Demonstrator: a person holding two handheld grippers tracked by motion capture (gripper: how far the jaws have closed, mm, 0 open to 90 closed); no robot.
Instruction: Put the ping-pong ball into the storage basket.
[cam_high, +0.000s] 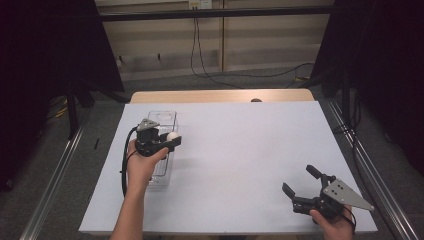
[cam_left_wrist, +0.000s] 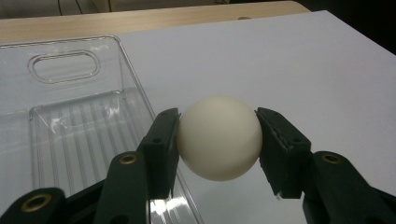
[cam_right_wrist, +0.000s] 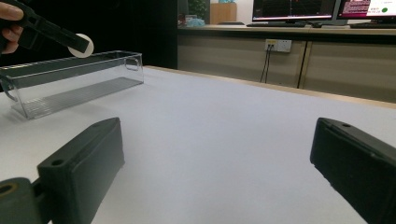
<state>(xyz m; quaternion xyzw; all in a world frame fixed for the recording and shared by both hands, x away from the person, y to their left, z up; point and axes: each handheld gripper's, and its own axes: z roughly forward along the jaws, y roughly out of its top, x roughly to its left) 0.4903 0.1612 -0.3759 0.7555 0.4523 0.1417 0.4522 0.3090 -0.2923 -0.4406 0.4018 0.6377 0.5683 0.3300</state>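
Ball (cam_high: 172, 136), one, white: in the high view it is clamped in the left gripper (cam_high: 172, 137), held over the right edge of the single clear plastic bin (cam_high: 161, 176) at the left of the white worktop (cam_high: 240, 150); the right gripper (cam_high: 300, 181) rests near the front right corner, its fingers spread wide and holding nothing. Left gripper view: two black fingers (cam_left_wrist: 161, 142) press on opposite sides of the ball (cam_left_wrist: 219, 137), above the bin's (cam_left_wrist: 60, 93) right wall. Right gripper view: two fingers (cam_right_wrist: 84, 163) stand well apart over bare worktop (cam_right_wrist: 210, 135); one bin (cam_right_wrist: 70, 84) and the left gripper (cam_right_wrist: 77, 44) with the ball (cam_right_wrist: 86, 45) lie far left.
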